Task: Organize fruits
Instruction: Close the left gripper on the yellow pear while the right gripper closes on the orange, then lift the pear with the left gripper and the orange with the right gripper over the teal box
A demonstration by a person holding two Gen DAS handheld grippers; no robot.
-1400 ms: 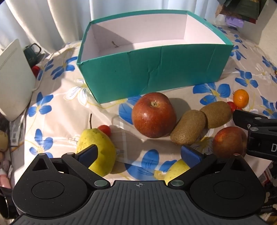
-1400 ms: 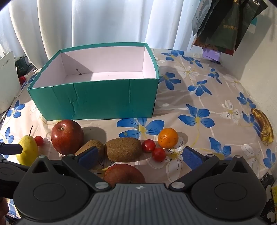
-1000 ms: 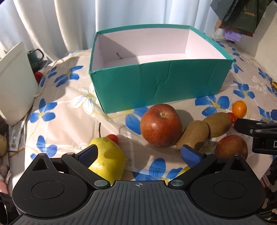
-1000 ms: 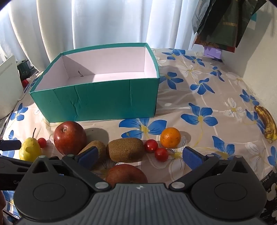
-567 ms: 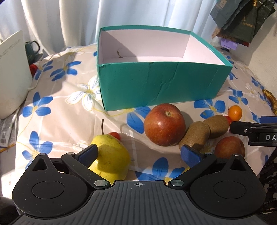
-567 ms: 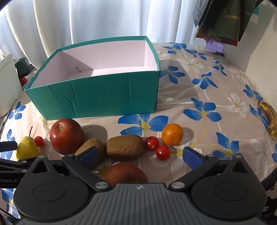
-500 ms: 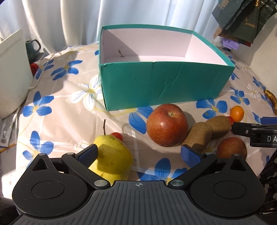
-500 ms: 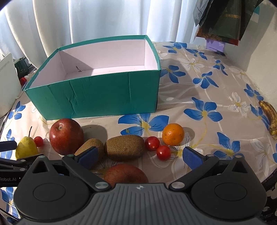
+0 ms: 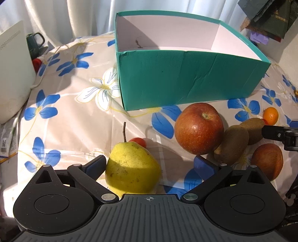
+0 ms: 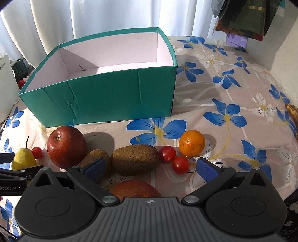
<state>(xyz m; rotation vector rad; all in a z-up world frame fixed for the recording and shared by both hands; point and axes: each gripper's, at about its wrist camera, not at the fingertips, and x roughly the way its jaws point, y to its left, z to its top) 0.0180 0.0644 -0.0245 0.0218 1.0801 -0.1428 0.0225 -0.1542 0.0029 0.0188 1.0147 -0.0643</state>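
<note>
A yellow pear [image 9: 133,167] lies on the flowered cloth between the jaws of my left gripper [image 9: 150,165]. The jaws are closing; the left pad is at the pear's side and the right pad still stands clear of it. Behind it lie a cherry tomato [image 9: 138,141], a big red apple [image 9: 199,128] and two kiwis [image 9: 232,147]. My right gripper [image 10: 151,169] is open above a smaller reddish apple [image 10: 136,189], with a kiwi [image 10: 135,160], two cherry tomatoes [image 10: 167,153] and an orange [image 10: 191,143] just ahead. The empty teal box [image 10: 104,100] stands behind the fruit.
A white appliance [image 9: 13,74] and a green mug [image 9: 35,42] stand at the far left. A browned banana [image 10: 292,113] lies at the right table edge by the wall. Dark bags [image 10: 242,16] hang at the upper right; curtains close the back.
The left gripper has shifted left and lower, bringing the pear between its jaws, which have narrowed a little. The right gripper has sunk slightly nearer the fruit.
</note>
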